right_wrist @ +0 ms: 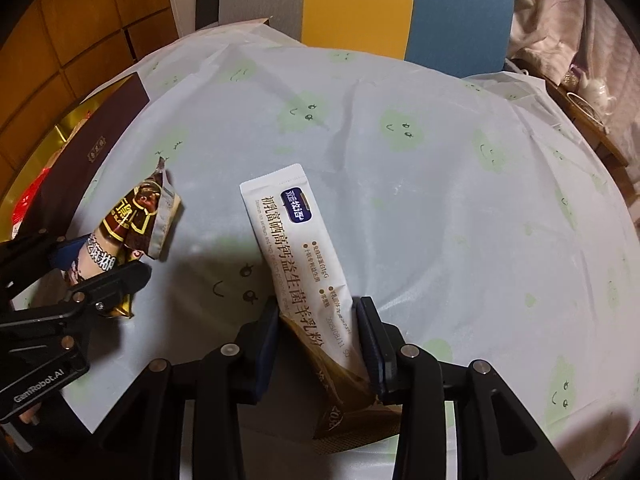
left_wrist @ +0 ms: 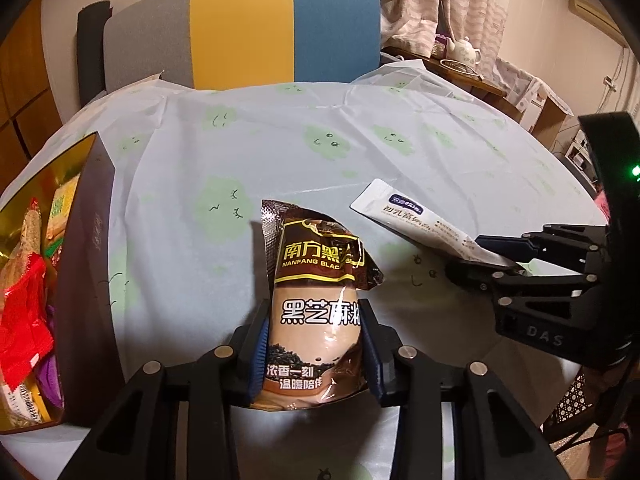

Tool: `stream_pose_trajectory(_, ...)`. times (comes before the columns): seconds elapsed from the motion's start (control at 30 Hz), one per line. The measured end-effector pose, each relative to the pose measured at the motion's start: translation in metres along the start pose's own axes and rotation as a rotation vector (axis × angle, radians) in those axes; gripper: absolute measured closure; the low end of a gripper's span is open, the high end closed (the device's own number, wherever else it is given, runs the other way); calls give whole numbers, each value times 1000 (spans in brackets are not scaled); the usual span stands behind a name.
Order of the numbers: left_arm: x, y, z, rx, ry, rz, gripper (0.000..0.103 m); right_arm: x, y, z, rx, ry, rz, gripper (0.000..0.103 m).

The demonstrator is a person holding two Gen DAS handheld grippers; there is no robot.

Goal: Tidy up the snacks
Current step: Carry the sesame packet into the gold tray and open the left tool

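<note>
A brown black-sesame packet (left_wrist: 316,264) stands up between the blue pads of my left gripper (left_wrist: 314,308), which is shut on its lower half. To the right, my right gripper (left_wrist: 468,256) is shut on one end of a long white sachet (left_wrist: 416,220). In the right wrist view the right gripper (right_wrist: 320,308) pinches the white sachet (right_wrist: 292,232) near its bottom, and the far end slants away over the cloth. The left gripper (right_wrist: 100,262) appears at the left with the brown packet (right_wrist: 140,216). A dark box (left_wrist: 86,240) with a gold lining holds several snacks at the far left.
A pale tablecloth (left_wrist: 280,140) with green cloud faces covers the round table. A grey, yellow and blue chair (left_wrist: 248,28) stands behind its far edge. A side table with a white teapot (left_wrist: 464,50) is at the back right. The box (right_wrist: 104,136) sits near the table's left edge.
</note>
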State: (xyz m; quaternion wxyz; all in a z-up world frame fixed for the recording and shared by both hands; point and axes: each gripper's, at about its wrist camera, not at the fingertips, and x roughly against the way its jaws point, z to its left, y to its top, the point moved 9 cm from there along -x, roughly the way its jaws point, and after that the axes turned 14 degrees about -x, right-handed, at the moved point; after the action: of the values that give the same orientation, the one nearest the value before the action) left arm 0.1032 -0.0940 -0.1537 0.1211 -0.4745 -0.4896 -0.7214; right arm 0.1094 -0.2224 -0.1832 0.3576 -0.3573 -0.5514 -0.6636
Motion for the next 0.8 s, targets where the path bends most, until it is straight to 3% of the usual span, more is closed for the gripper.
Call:
stream_pose_trajectory(0.37, 26, 10, -2, 28, 1, -25, 63, 4, -1, -7, -46, 24, -34, 64)
stream_pose_trajectory(0.8, 62, 19, 3, 59, -19, -83, 63, 8, -7, -5, -24, -11, -103, 64)
